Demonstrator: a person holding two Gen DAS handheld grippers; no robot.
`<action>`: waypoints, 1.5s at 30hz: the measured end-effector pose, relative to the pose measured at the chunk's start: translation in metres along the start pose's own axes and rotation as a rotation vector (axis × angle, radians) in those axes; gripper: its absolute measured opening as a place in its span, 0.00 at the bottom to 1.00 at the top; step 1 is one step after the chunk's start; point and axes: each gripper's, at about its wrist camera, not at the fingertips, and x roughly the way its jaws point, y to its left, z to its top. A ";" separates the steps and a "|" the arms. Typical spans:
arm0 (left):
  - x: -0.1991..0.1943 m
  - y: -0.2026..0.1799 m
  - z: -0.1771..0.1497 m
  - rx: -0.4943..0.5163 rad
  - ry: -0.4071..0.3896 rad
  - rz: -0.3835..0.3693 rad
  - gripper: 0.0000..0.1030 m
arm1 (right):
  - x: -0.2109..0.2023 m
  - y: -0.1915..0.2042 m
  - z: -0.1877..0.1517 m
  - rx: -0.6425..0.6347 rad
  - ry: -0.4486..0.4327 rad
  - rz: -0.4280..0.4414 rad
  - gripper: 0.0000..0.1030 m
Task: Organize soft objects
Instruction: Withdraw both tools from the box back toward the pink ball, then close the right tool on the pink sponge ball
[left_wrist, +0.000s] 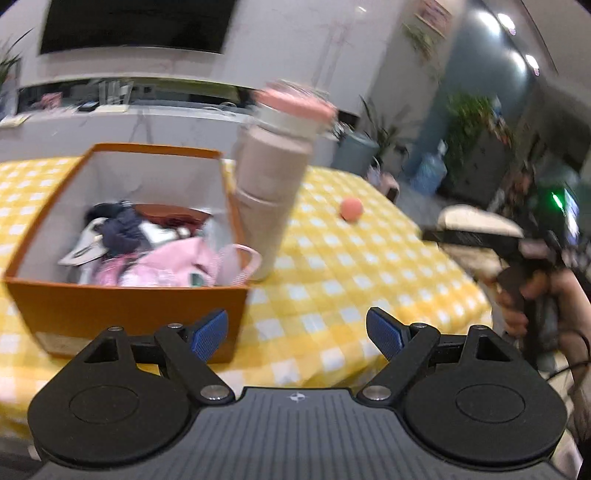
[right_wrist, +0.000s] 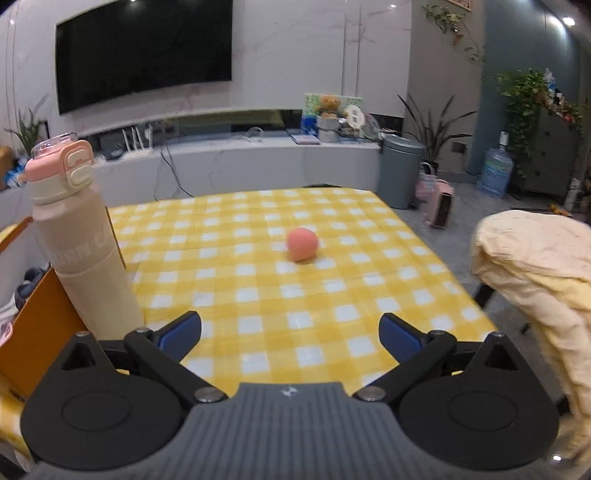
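While both grippers gape: pink ball well ahead of right gripper

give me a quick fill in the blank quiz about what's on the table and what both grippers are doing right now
1. The soft clothes lie piled inside the ____ box.
2. The tall bottle, standing right beside that box, has a ____ lid.
3. The small ball rests alone on the checked tablecloth, whose squares are white and ____.
4. The left gripper and the right gripper both have their jaws ____, holding nothing.

Missing words: orange; pink; yellow; open
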 end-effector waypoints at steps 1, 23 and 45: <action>0.006 -0.008 -0.004 0.027 0.011 0.002 0.96 | 0.010 0.002 0.000 -0.008 -0.003 0.029 0.97; 0.119 -0.101 -0.030 0.212 0.150 -0.033 0.96 | 0.212 -0.064 0.036 0.162 -0.022 -0.096 0.97; 0.110 -0.083 -0.055 0.217 0.186 0.028 0.96 | 0.286 -0.058 0.048 0.175 0.011 0.078 0.49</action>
